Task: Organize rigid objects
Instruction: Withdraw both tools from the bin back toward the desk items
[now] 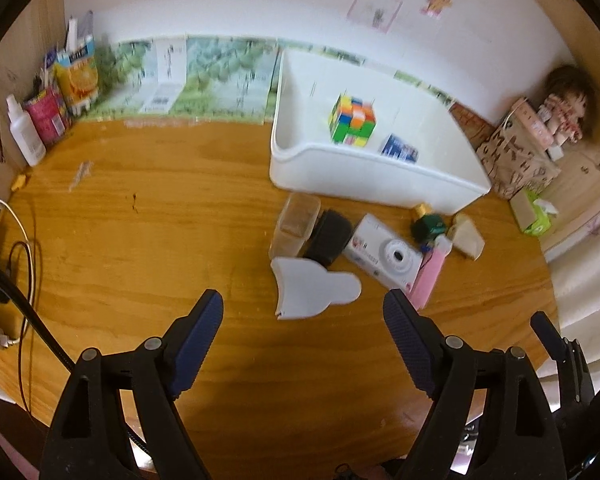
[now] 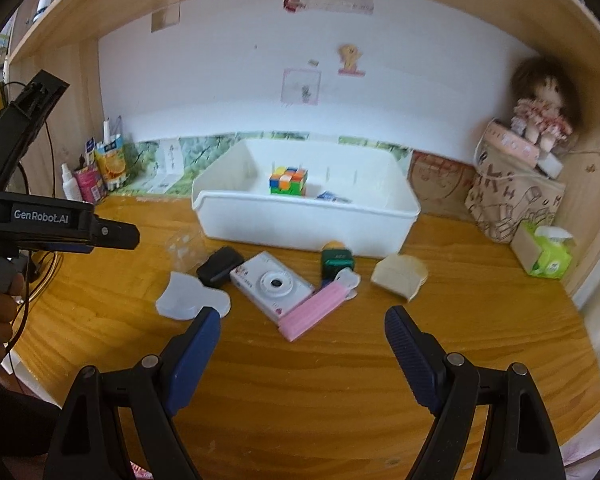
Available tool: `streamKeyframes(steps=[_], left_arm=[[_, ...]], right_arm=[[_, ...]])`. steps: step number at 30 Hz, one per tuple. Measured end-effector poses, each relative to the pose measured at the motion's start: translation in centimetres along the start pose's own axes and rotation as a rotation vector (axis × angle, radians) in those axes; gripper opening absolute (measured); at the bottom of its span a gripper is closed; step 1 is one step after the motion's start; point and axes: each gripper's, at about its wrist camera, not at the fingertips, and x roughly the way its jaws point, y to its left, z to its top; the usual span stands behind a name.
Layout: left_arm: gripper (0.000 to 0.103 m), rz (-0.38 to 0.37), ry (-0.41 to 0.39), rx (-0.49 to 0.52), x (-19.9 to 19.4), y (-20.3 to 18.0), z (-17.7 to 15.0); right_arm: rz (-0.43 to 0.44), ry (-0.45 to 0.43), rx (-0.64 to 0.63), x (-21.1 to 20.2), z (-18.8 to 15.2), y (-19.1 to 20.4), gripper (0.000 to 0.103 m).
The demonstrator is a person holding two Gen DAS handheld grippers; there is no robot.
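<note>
A: Where are the things to sort?

B: Ahead of both grippers. A white bin [image 2: 306, 222] sits on the desk [image 2: 340, 360] with a puzzle cube [image 2: 288, 180] and a small blue packet [image 2: 331, 197] inside. Just in front of it lie a white camera [image 2: 271, 283], a pink case [image 2: 313, 311], a black pouch [image 2: 219, 266], a green block [image 2: 337, 263], a cream holder [image 2: 399, 275] and a pale flat plastic piece [image 2: 190, 296].

A: And the grippers?

B: The left gripper [image 1: 303, 314] is spread wide, holding nothing; the plastic piece lies just beyond its tips. The right gripper [image 2: 303, 328] is wide too, empty, the pink case just ahead.

A: Further out?

B: A doll [image 2: 540, 108] far right, bottles [image 2: 71, 184] far left.
</note>
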Motion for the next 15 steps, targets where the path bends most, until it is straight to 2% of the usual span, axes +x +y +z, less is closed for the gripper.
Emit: streamKeyframes(steps=[9,15], left_arm=[[0.085,0.025,0.148,-0.027,4.0,-0.4,0.8],[0.085,0.02,0.251,-0.091,6.9,-0.2,1.4]], right_arm=[[0.06,0.087,-0.001,3.1,0.0,-0.5,0.085],[0.073,0.147,0.006,5.3,0.0,-1.3,0.085]])
